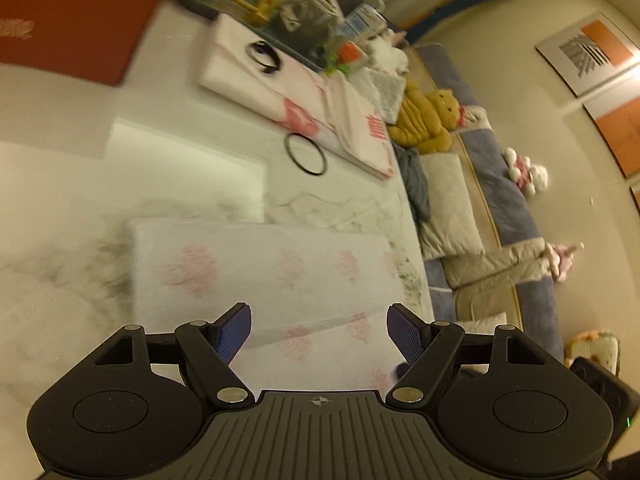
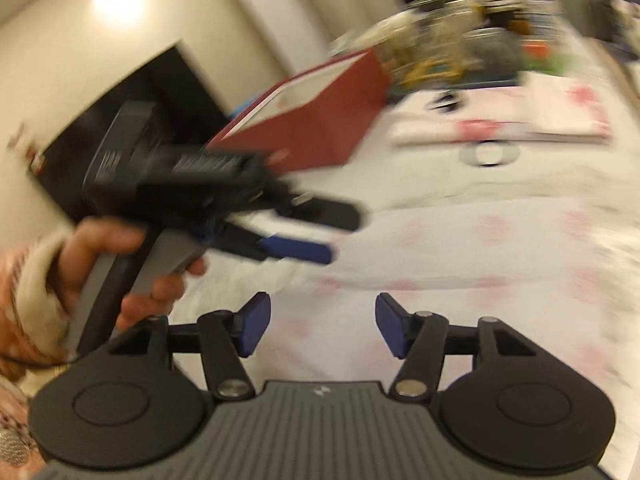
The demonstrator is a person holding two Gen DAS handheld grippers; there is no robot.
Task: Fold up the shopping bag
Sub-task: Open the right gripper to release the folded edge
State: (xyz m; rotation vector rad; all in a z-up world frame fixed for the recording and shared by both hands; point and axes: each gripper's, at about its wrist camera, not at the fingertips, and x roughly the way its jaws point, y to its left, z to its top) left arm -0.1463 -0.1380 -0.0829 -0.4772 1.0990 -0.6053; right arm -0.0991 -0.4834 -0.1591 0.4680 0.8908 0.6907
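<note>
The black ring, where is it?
In the left wrist view, the black ring lies on the marble table, upper middle, touching the pink box.

No lettering is legible; print on the red bag (image 1: 68, 16) and pink packet (image 1: 304, 108) is blurred.

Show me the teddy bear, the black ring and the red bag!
teddy bear (image 1: 424, 120): left wrist view, on its tummy.
black ring (image 1: 306, 155): left wrist view, on its band, lying on the table.
red bag (image 2: 320, 120): right wrist view, on its side.
</note>
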